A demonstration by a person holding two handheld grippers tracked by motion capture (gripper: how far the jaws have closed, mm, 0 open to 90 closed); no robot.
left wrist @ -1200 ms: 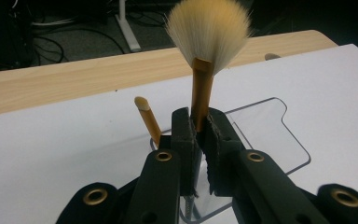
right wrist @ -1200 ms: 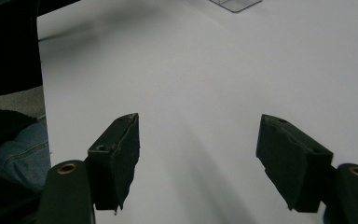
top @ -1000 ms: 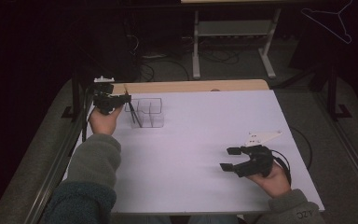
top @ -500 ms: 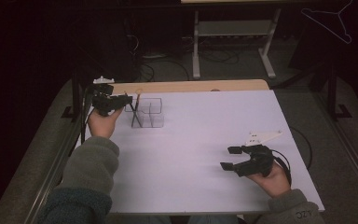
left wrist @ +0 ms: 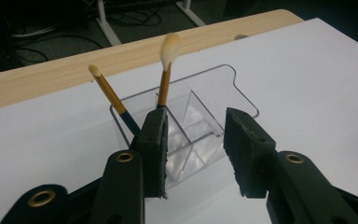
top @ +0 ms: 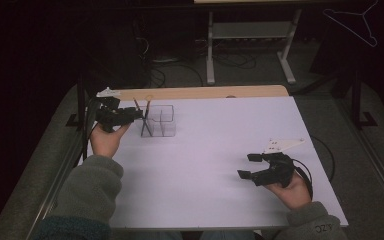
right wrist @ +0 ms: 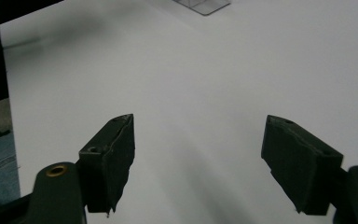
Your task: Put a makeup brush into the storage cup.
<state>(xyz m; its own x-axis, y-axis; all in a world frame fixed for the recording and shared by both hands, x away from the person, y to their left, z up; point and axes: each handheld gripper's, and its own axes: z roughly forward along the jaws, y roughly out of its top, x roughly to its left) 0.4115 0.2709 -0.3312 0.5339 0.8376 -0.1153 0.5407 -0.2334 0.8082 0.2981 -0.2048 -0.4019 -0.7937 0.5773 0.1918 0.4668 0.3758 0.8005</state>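
On the white table (top: 205,150), two brushes (left wrist: 165,70) stand steeply tilted in the clear holder (left wrist: 200,126), just beyond the left tool (left wrist: 193,144), whose jaws have just been opening and hold nothing.

Two upright brushes (left wrist: 165,70) before left claw (left wrist: 196,140)

Both grippers are black, the left gripper (top: 139,114) and the right gripper (top: 246,165), each with brass-ringed holes near its rough dark pads (left wrist: 157,140). A pale three-cornered plate (top: 282,145) tops each, and black cables (top: 306,172) trail behind. The sleeves (top: 87,192) are grey fleece.
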